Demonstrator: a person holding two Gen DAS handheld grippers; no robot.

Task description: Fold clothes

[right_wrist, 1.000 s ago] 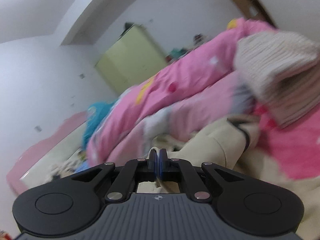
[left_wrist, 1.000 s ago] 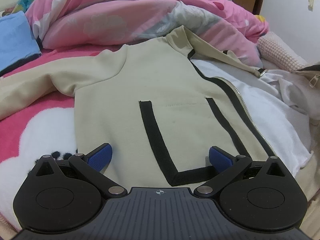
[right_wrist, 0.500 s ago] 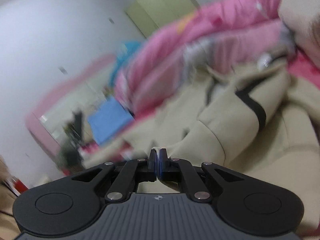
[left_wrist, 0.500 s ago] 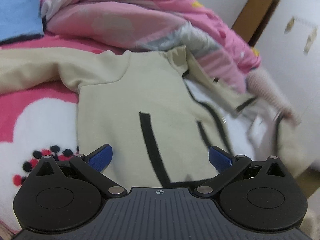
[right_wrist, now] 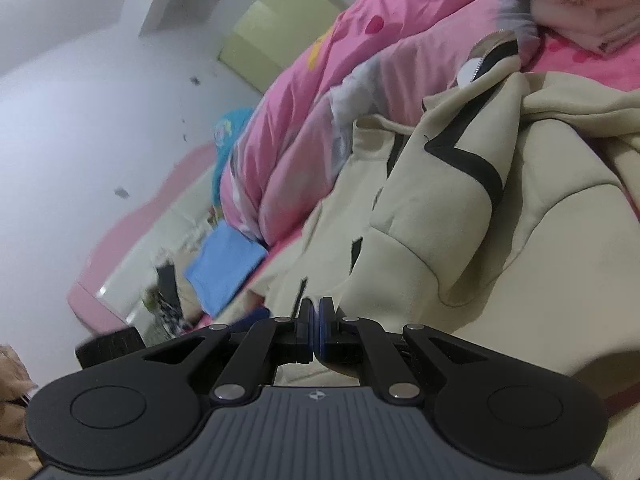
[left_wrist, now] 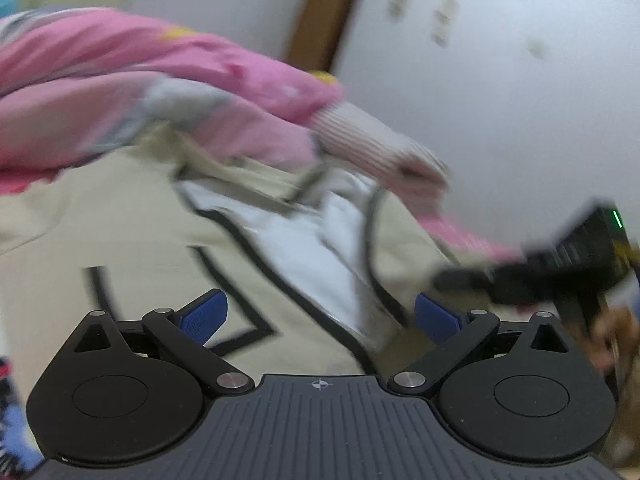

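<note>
On the bed, the beige zip jacket [left_wrist: 132, 216] lay spread across the middle of the left wrist view, one front panel flat with its black trim, the white lining [left_wrist: 320, 248] bared from the centre toward 4 o'clock. In the right wrist view the other front panel [right_wrist: 460, 216] was lifted and doubled over itself from the centre toward 1 o'clock. The right gripper [right_wrist: 316, 320] was pinched tight at 6 o'clock, beige cloth directly around its tips; it appeared to hold the jacket's edge, though the pinched cloth itself was hidden between the pads. The left gripper [left_wrist: 318, 316] stood wide apart over the hem at 6 o'clock, holding nothing. By my judgement the step in hand was carrying that panel across the open front; doing it well would mean keeping the hold firm, bringing the edge over level so the lining is covered and the zip lines meet, and using the free gripper to hold the flat panel down so it does not drag. The heaped pink quilt [left_wrist: 152, 92] crowded the collar from 9 to 12 o'clock and could catch the shoulder. A ribbed pinkish garment [left_wrist: 372, 148] lay touching the jacket at 2 o'clock and might get folded in. A folded blue cloth [right_wrist: 228, 268] sat at 8 o'clock in the right view, well clear. The left view was blurred.
</note>
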